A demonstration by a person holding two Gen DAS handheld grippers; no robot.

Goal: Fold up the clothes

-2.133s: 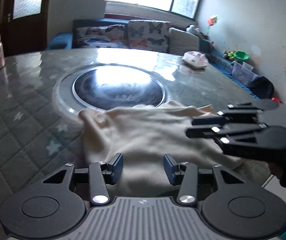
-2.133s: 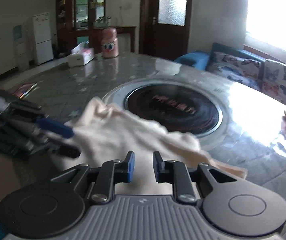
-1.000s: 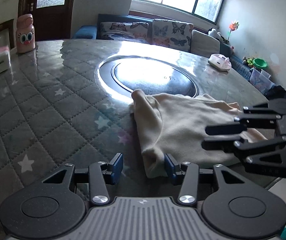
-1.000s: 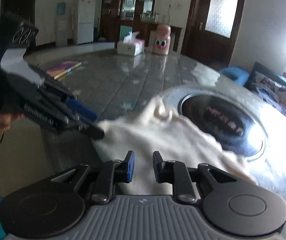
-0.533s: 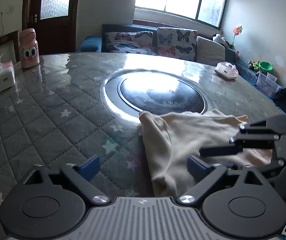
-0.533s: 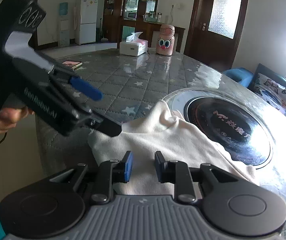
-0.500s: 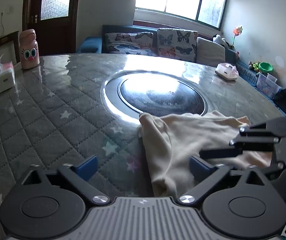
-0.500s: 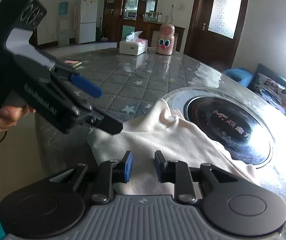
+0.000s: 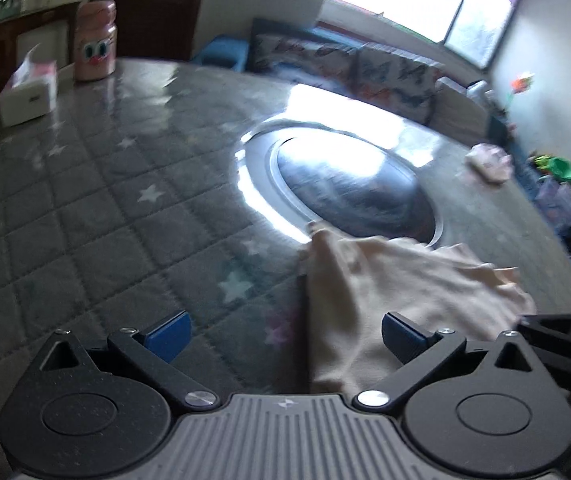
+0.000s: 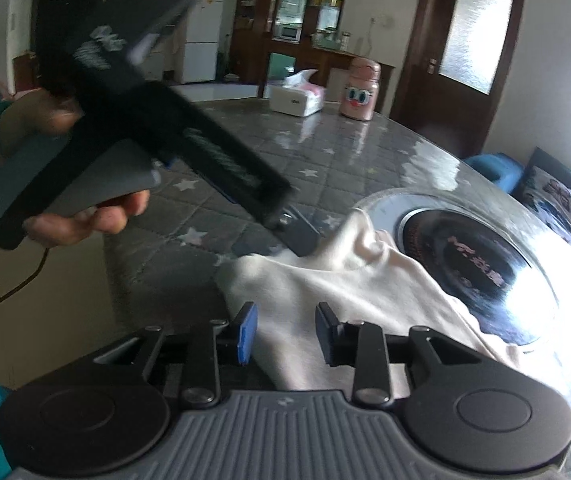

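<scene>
A cream garment (image 9: 397,280) lies folded and bunched at the near edge of the grey star-quilted table (image 9: 105,200). My left gripper (image 9: 285,332) is wide open and empty, just above the garment's near left corner. In the right wrist view the garment (image 10: 345,280) lies in front of my right gripper (image 10: 285,332), which is open with nothing between its pads. The left gripper's body (image 10: 157,128), held in a hand, crosses that view above the garment's left end.
A round dark glass hob (image 9: 349,188) is set in the table just beyond the garment. A white tissue box (image 9: 29,92) and a pink bottle (image 9: 95,40) stand at the far left. A sofa (image 9: 345,60) runs behind the table.
My right gripper has opened and let go of the garment. My left gripper, open since half a second ago, has lifted and swung left. The garment has stayed on the table.
</scene>
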